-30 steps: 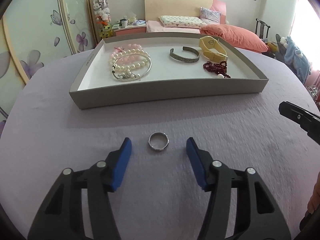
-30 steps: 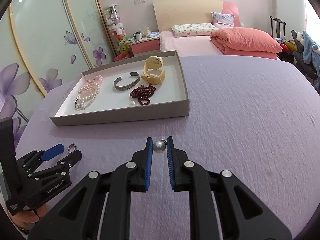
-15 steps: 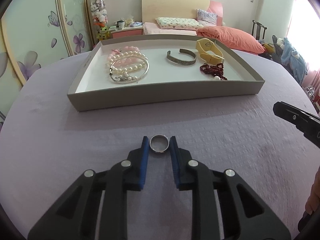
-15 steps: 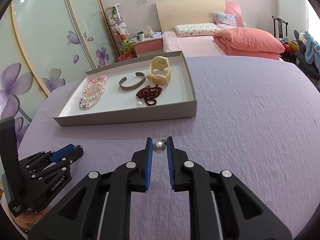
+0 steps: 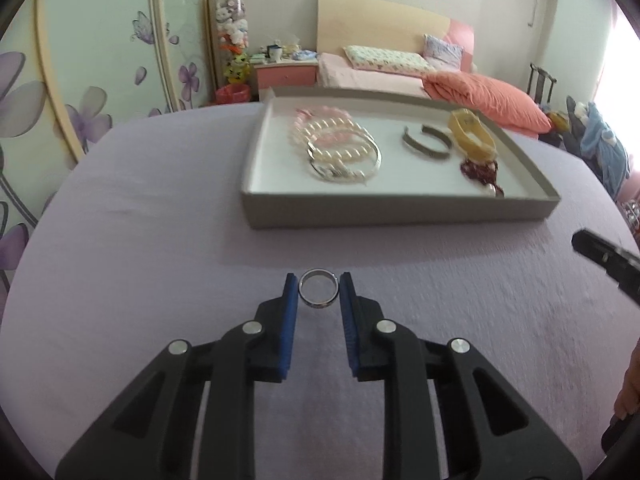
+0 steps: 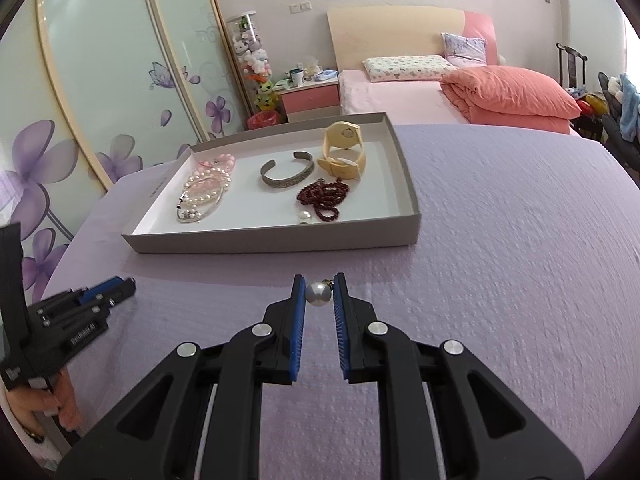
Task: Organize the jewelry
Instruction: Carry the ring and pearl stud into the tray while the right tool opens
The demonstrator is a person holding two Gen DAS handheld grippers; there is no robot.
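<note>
Fingers (image 5: 290, 304) of L gripper (image 5: 319, 294) clamped on silver ring (image 5: 319, 294), held above purple surface (image 5: 160, 220), tray (image 5: 400, 212) ahead.
R view: R gripper (image 6: 318, 293) fingers (image 6: 298, 300) pinch pearl (image 6: 317, 293) w/ small clasp, short of tray (image 6: 272, 244) front wall.

both wrist views look forward, low over the lilac cloth (image 5: 160, 240), toward the grey tray (image 5: 400, 210) (image 6: 276, 245). the left view sits left of it, the right view right; both share it.
</note>
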